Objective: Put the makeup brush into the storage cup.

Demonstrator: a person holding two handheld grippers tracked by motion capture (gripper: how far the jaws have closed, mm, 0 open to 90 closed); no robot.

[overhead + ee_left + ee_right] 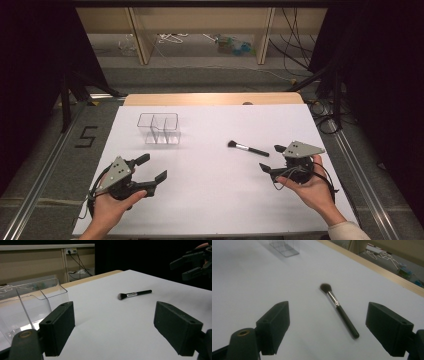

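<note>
- Brush (248, 148) lies on the white table (210, 200), at ten o'clock from the right gripper (272, 159).
- Both grippers, left gripper (152, 167) too, gape empty.
- Approach step; next, straddle the handle and close.

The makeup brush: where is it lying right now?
In the high view the makeup brush lies flat on the white table, right of centre, just ahead of the open right tool and well right of the clear organizer.

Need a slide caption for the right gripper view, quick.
Right gripper, jaws open, lined up over a makeup brush lying flat on the white table.
</note>
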